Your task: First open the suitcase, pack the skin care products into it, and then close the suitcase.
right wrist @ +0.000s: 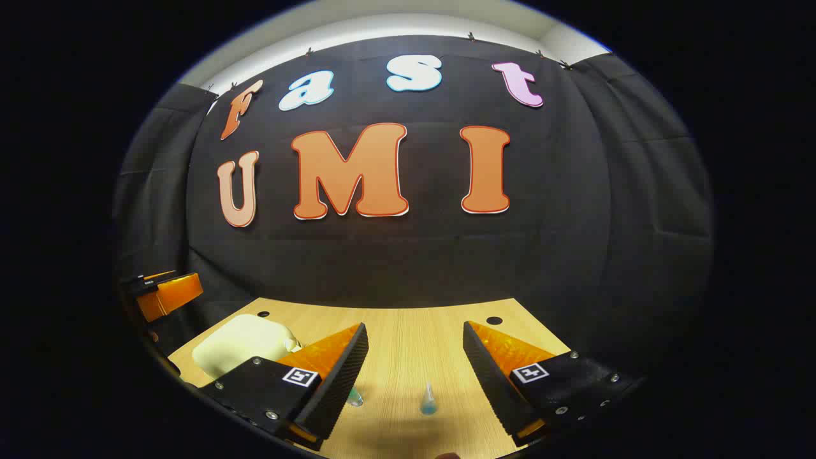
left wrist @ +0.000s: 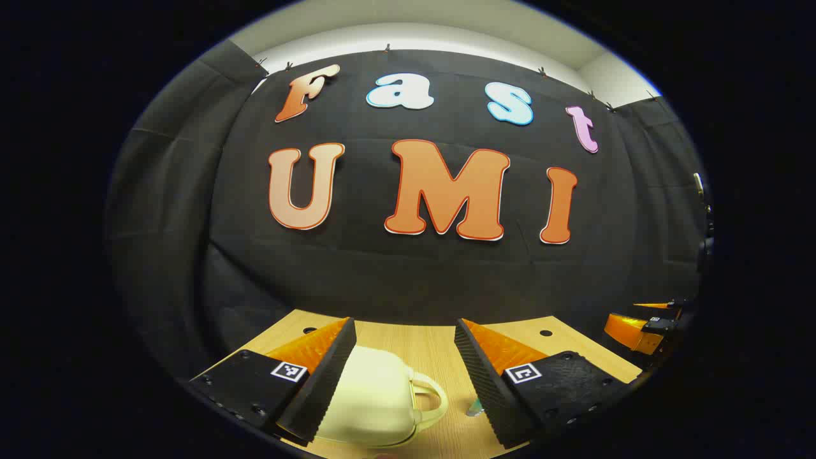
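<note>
A small cream suitcase (left wrist: 376, 398) lies shut on the wooden table (left wrist: 427, 347), its handle (left wrist: 432, 395) pointing right. My left gripper (left wrist: 405, 347) hovers open above it, the case showing between its fingers. A small skin care item (left wrist: 475, 408) peeks out beside its right finger. In the right gripper view, the suitcase (right wrist: 239, 347) lies to the left. My right gripper (right wrist: 414, 347) is open over the table, with a small bluish tube (right wrist: 428, 400) standing below and between its fingers. Another small item (right wrist: 355, 398) sits by its left finger.
The other gripper (left wrist: 644, 325) shows at the right edge of the left gripper view, and the left one (right wrist: 159, 293) at the left edge of the right gripper view. The table (right wrist: 414, 331) has small round holes (right wrist: 494, 320) near its back corners. Black cloth closes the back.
</note>
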Tool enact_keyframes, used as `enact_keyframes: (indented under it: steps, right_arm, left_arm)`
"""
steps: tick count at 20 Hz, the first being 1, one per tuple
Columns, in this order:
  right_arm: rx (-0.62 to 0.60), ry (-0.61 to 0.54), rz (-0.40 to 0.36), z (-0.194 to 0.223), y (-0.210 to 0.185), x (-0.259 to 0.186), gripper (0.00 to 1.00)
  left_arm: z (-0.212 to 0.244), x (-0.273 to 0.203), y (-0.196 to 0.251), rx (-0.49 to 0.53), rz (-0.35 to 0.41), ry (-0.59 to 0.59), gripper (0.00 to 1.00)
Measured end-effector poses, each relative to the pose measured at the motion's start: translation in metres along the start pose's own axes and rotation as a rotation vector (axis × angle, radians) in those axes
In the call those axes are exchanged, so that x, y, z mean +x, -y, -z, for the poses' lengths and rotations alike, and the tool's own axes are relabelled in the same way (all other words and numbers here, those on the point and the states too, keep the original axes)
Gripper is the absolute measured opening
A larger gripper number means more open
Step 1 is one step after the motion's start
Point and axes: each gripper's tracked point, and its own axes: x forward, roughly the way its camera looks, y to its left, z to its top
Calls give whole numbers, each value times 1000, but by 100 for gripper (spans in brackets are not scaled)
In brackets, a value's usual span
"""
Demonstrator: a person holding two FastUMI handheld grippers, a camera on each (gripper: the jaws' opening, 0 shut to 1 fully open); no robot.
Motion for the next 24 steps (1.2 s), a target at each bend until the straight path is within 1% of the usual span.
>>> enact_keyframes:
  steps: [8, 16, 21, 24]
  right_arm:
    - [-8, 19, 17, -7, 9, -3, 95]
    - [-32, 21, 7, -7, 2, -9, 95]
    - [-25, 17, 0, -5, 0, -13, 95]
    - [-36, 7, -1, -2, 0, -14, 95]
  left_arm:
    - [-7, 0, 15, 23, 34, 9, 97]
    - [-13, -4, 15, 20, 29, 18, 97]
    - [-12, -9, 12, 36, 23, 17, 97]
    - [-2, -11, 13, 62, 29, -2, 97]
